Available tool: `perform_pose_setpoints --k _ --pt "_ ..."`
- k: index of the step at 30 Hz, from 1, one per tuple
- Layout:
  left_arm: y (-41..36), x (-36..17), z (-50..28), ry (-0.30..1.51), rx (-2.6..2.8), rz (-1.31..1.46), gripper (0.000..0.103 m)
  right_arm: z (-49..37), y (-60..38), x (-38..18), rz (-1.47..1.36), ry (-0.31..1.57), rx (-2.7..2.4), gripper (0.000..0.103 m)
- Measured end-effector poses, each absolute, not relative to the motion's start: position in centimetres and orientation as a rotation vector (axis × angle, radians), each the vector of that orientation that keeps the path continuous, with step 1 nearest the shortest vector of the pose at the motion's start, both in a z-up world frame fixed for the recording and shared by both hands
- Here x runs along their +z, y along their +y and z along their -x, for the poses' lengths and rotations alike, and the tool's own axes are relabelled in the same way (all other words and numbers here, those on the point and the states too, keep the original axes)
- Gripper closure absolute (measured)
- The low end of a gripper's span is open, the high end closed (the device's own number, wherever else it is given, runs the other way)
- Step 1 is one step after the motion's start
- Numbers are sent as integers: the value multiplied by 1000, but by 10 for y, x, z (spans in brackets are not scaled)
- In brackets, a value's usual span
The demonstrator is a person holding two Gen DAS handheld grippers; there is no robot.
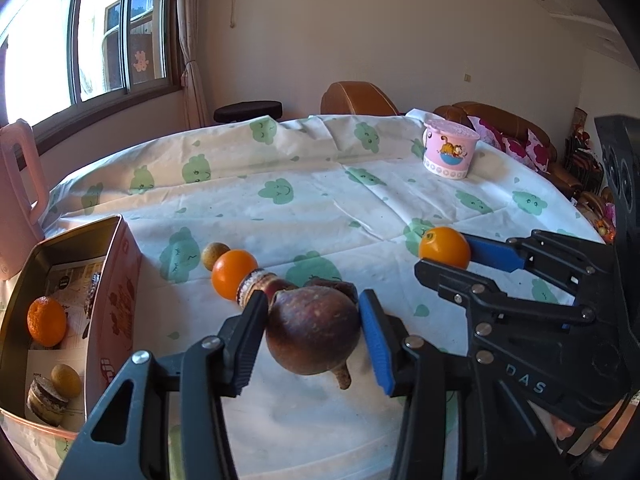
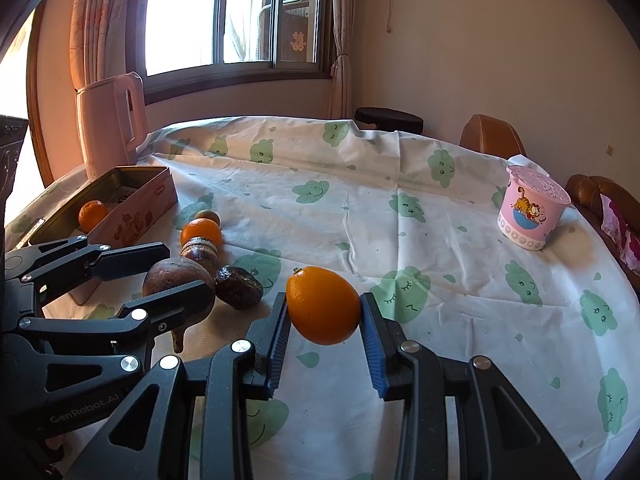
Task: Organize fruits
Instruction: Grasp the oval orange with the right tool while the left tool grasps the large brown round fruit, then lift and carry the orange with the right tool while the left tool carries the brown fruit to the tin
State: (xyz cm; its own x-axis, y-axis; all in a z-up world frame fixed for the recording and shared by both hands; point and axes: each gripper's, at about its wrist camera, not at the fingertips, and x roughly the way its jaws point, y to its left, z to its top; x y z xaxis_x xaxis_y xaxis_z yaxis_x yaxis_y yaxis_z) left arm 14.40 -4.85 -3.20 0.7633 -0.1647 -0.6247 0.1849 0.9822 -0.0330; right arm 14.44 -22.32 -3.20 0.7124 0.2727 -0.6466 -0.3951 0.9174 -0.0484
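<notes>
A big round table [image 1: 280,216] wears a white cloth with green smiley clouds. On its left sits a long pink metal tin [image 1: 116,280] with a small orange [image 1: 47,321] inside. The left gripper [image 1: 314,336] has its fingers closed snugly on a round dark-brown fruit with a stubby stem [image 1: 313,330]. The right gripper [image 2: 325,312] squeezes a bright orange fruit [image 2: 323,305], held just above the cloth.

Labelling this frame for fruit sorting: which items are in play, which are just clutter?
In play:
- brown fruit in left tool
- orange in right tool
- loose orange
- small brownish fruit
- tin box

Clutter:
- pink cup
- pink jug
- tablecloth
</notes>
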Motion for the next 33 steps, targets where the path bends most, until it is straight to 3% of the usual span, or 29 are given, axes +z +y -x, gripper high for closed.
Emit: perform_pose_setpoints --k 33 --pt "-39 -16 -119 514 -118 -8 54 -122 -227 -17 170 540 395 67"
